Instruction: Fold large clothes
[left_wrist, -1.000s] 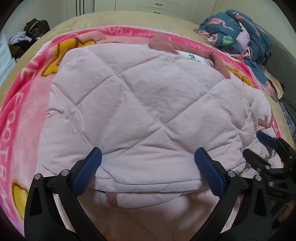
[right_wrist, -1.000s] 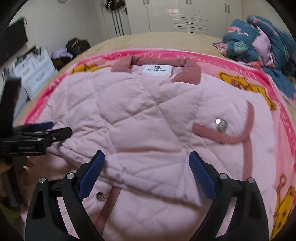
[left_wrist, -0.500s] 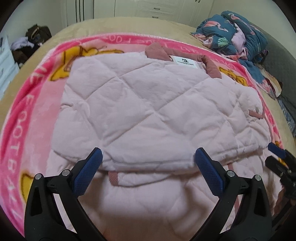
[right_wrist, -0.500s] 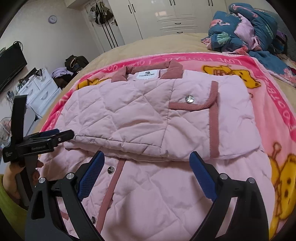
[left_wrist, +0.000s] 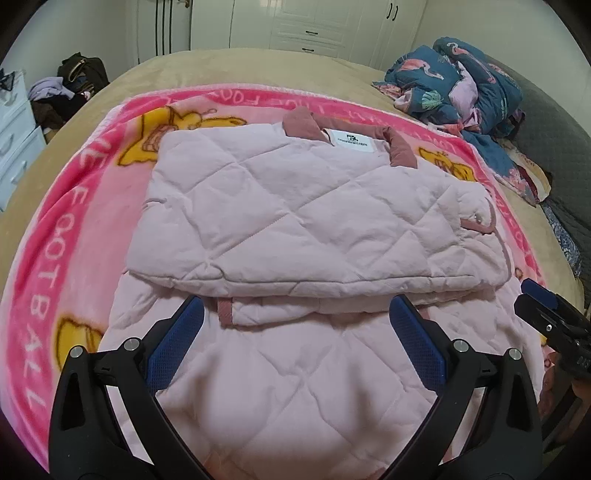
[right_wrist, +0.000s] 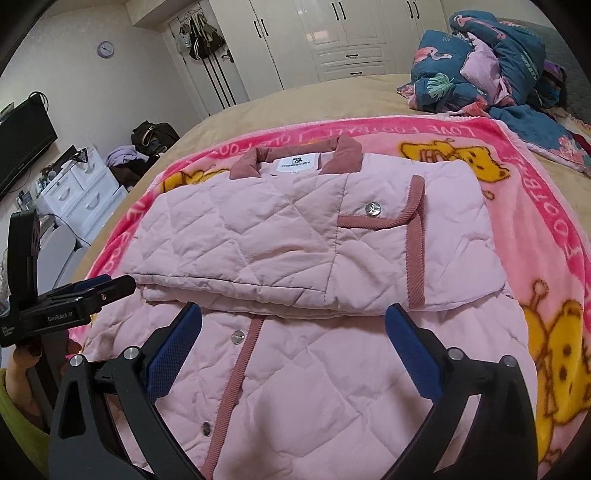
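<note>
A pale pink quilted jacket (left_wrist: 303, 221) (right_wrist: 295, 236) with a dusty-rose collar lies on a pink cartoon blanket (left_wrist: 74, 206) (right_wrist: 535, 229). Its sleeves are folded over the chest, and the lower part spreads towards me. My left gripper (left_wrist: 295, 325) hovers open above the lower part, just short of the fold's edge, nothing between its fingers. My right gripper (right_wrist: 291, 325) is open in the same way over the button placket (right_wrist: 243, 354). Each gripper appears at the side of the other's view: the right gripper (left_wrist: 554, 317), the left gripper (right_wrist: 85, 295).
A heap of blue patterned bedding (left_wrist: 469, 88) (right_wrist: 487, 62) sits at the far right of the tan bed (left_wrist: 221, 70). White drawers (right_wrist: 77, 195), a dark bag (right_wrist: 151, 136) and wardrobe doors (right_wrist: 351, 33) stand beyond. A hand (right_wrist: 22, 373) holds the left tool.
Both grippers pulled back and up from the jacket, so more of the lower half and blanket shows. The folded upper part stays where it lay. Both stayed open.
</note>
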